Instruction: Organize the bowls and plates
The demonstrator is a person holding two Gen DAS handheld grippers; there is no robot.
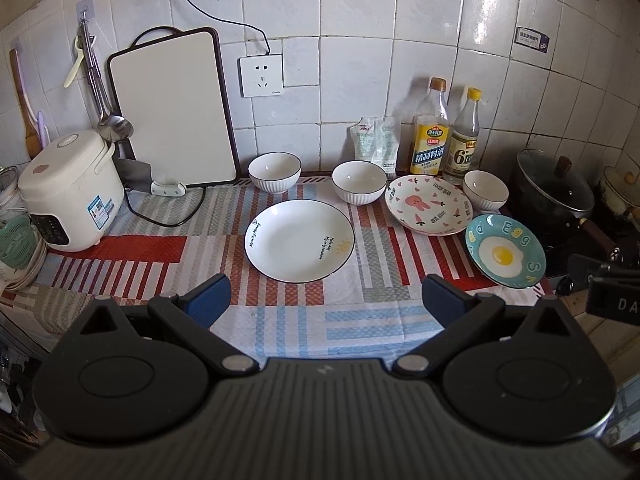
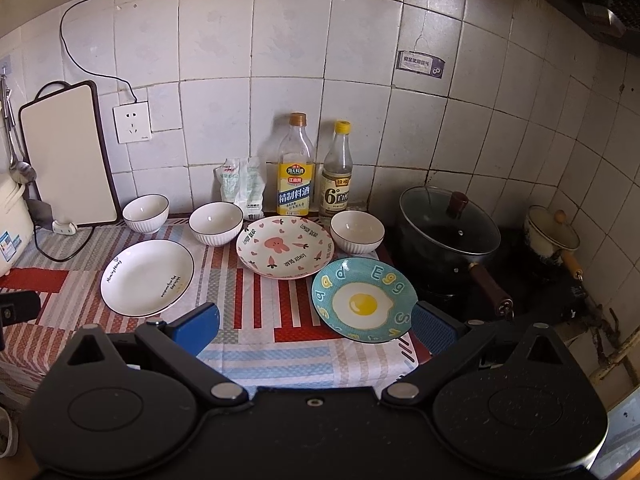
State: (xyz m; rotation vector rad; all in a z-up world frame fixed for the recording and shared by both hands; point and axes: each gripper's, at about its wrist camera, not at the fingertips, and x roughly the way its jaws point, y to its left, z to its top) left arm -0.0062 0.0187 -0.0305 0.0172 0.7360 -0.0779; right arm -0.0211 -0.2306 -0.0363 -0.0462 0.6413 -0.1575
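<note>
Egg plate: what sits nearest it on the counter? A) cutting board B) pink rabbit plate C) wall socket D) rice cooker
B. The blue egg plate lies just right of and in front of the pink rabbit plate, their rims nearly meeting; the rice cooker and cutting board stand far off at the counter's left end.

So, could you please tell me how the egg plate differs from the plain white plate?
The egg plate is teal with a fried egg picture and coloured letters; the white plate is plain with a dark rim and small script. The egg plate looks smaller and sits beside the stove; the white plate lies further left. Both are round, empty and flat on the striped cloth.
</note>
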